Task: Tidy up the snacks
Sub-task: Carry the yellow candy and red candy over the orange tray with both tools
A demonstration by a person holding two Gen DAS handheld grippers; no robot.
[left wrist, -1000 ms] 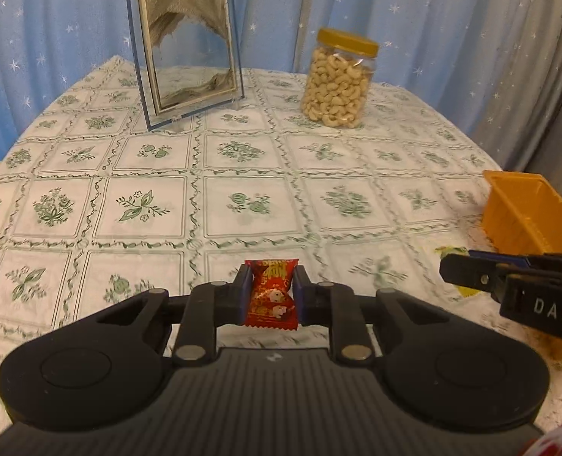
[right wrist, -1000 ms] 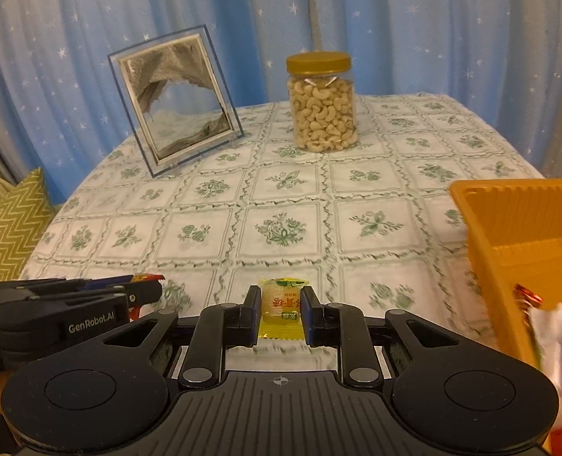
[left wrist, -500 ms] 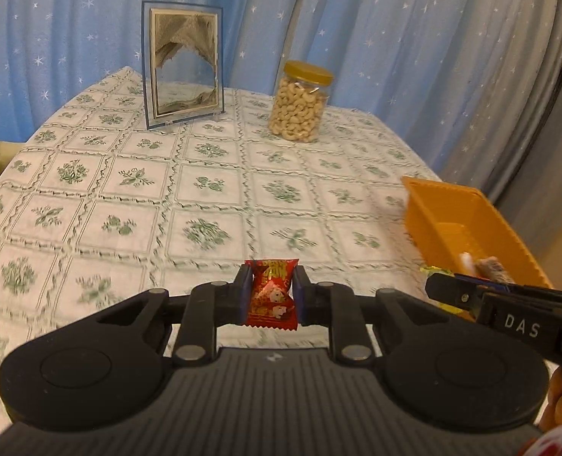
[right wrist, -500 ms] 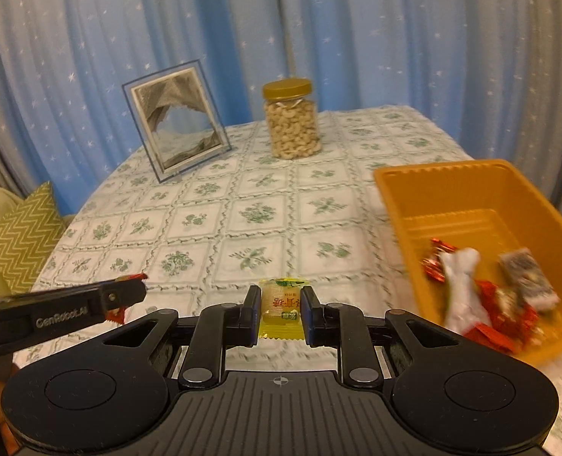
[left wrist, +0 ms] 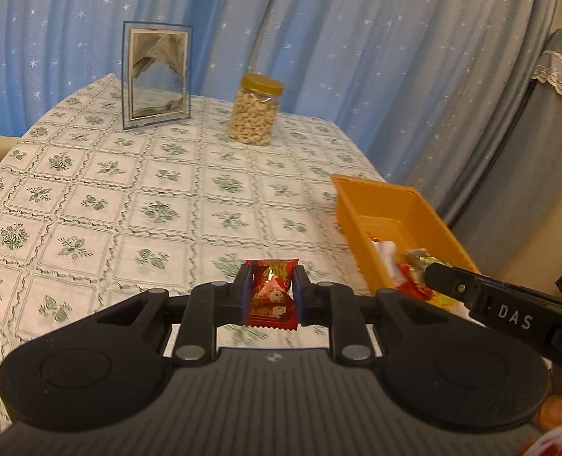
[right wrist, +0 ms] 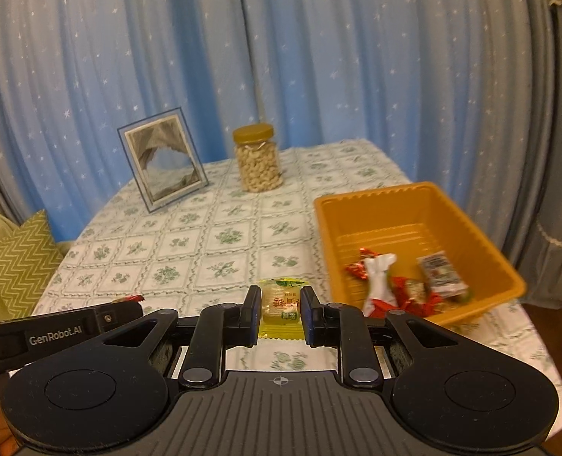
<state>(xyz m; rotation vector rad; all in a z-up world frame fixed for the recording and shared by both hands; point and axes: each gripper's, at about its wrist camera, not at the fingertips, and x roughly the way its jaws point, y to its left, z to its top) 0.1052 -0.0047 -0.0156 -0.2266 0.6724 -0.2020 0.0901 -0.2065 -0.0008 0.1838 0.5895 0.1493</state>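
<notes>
A red candy (left wrist: 271,294) is sitting clenched between the pads of the left hand-held gripper (left wrist: 271,296), lifted above the worktop (left wrist: 129,205). A yellow candy (right wrist: 282,306) is being grasped the same way by the right hand-held gripper (right wrist: 282,313). To the right of both, an orange tray (right wrist: 360,205) is lying on the worktop, and several wrapped snacks (right wrist: 379,285) are resting inside it. Far ahead of the hand-held grippers, a jar of cashews (right wrist: 258,163) and a picture frame (right wrist: 163,159) are standing near a blue curtain (right wrist: 281,57). A green cushion (right wrist: 19,262) is showing at the left edge.
</notes>
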